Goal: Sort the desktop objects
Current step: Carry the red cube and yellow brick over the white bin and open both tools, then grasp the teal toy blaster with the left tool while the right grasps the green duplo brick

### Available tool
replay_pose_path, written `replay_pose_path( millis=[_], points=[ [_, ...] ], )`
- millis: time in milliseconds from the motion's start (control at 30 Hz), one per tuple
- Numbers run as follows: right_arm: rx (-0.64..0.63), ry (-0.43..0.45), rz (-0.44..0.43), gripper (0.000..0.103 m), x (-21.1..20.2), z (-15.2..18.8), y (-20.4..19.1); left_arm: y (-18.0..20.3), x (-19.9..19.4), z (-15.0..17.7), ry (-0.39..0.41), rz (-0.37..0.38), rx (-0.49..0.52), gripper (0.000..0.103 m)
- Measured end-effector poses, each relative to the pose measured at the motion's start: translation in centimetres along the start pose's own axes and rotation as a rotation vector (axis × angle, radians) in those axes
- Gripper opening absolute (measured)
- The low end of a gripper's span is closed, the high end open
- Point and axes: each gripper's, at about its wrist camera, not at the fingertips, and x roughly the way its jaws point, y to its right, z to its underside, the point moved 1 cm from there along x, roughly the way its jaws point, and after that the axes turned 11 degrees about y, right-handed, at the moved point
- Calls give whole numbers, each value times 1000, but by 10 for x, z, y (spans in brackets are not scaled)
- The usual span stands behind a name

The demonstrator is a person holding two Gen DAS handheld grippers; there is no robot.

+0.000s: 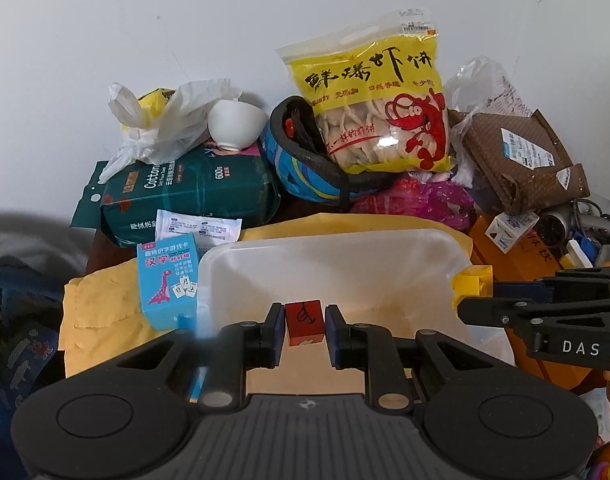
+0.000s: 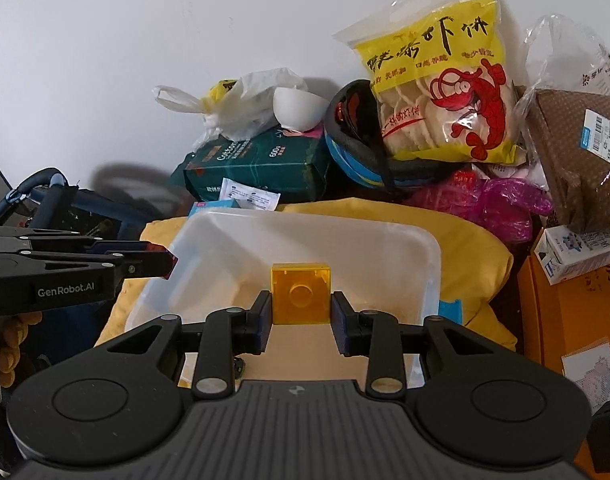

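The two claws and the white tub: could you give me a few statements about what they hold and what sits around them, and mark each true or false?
1. The left claw grips a red block. True.
2. The right claw is empty. False: it grips a yellow block between its fingers.
3. Both claws are held over the white tub. True.
4. The snack bag with the red shrimp lies flat inside the tub. False: it stands at the back, propped by the wall, behind the tub.
5. A blue card box with a pink dinosaur stands to the left of the tub in the left wrist view. True.
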Motion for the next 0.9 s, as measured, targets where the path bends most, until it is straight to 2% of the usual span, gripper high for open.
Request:
replay_pose_path(
  millis=[167, 267, 433, 567, 633, 733, 800, 900],
  points=[
    [5, -13, 12, 35, 7, 1, 3, -1, 6, 1, -6, -9, -11, 26],
    [12, -9, 21, 37, 8, 2, 7, -2, 6, 2, -5, -4, -35, 34],
    [15, -3, 25, 42, 7, 3, 7, -3, 2, 7, 3, -11, -21, 34],
    [14, 18, 20, 47, -3, 10, 6, -7, -20, 24, 65, 1, -9, 37],
    [3, 48, 13, 56, -17, 23, 3, -9, -43, 48, 126, 3, 25, 44],
    [-19, 75, 8, 59, -43, 68, -2, -10, -73, 102, 164, 6, 64, 46],
    [-43, 64, 36, 59, -56, 111, -6, -9, -88, 142, 154, -17, 68, 46],
    [-42, 15, 73, 59, -68, 179, -9, -11, -102, 205, 97, -39, 12, 46]
  ],
)
